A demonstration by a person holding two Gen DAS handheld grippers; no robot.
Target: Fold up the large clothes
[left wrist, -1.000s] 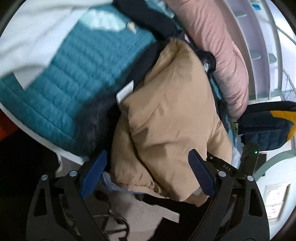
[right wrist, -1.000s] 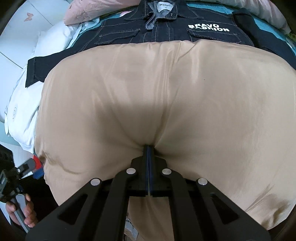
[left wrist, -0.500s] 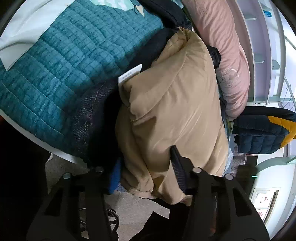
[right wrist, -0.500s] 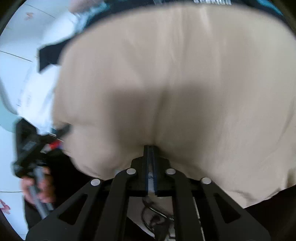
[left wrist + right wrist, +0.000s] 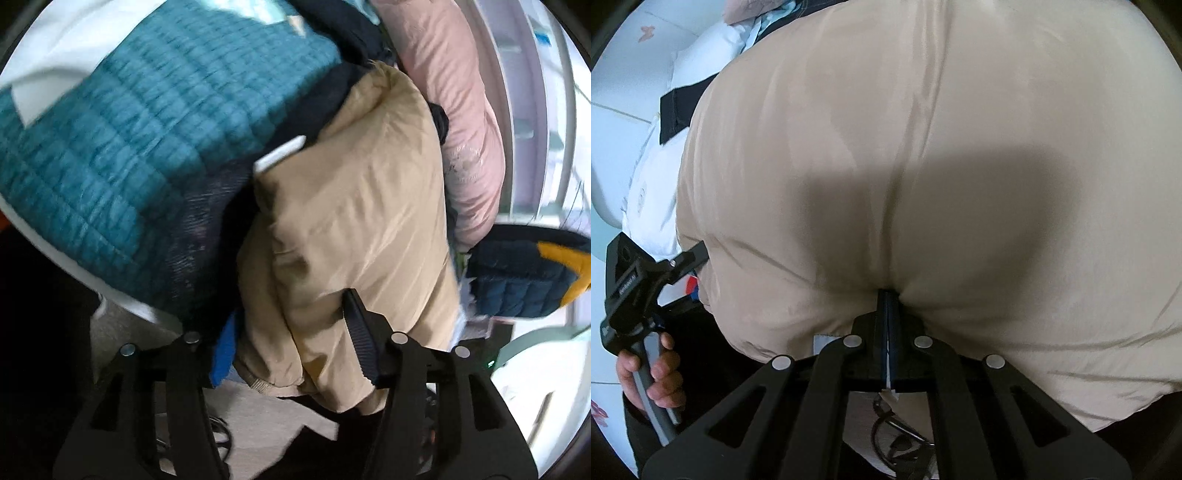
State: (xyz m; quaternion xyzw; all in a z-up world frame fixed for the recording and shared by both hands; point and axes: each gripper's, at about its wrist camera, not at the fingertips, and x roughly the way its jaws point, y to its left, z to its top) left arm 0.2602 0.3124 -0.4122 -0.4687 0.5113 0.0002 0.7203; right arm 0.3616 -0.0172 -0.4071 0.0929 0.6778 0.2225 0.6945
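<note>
My left gripper (image 5: 291,332) has just been closing on the tan padded jacket (image 5: 354,206): a second ago its two fingers stood wide on either side of the jacket's near end, and now they have come in and pinch a thick bundle of tan fabric between them, one blue pad (image 5: 223,343) on the left of the bundle and the black ribbed pad on the right, both pressing into it. The view is a little smeared by motion

My right gripper (image 5: 887,306) is fully together on a thin fold of the same jacket at its near edge; the fabric puckers into the tips. Its grip looks the same as a second ago, though the jacket now fills more of that view. In that view I can also see my other tool at the far left, its handle in my left hand (image 5: 652,376), its finger reaching the jacket's side

The jacket lies in a puffy, partly folded heap on the bed, over a dark denim garment (image 5: 677,110) and a dark woolly one (image 5: 207,229), beside a teal quilted blanket (image 5: 147,122) and a pink pillow (image 5: 461,122), its near end overhanging the bed's edge

My reading: both tools now hold the jacket, so I am set to lift or turn it for the next fold; the fold itself is not finished
</note>
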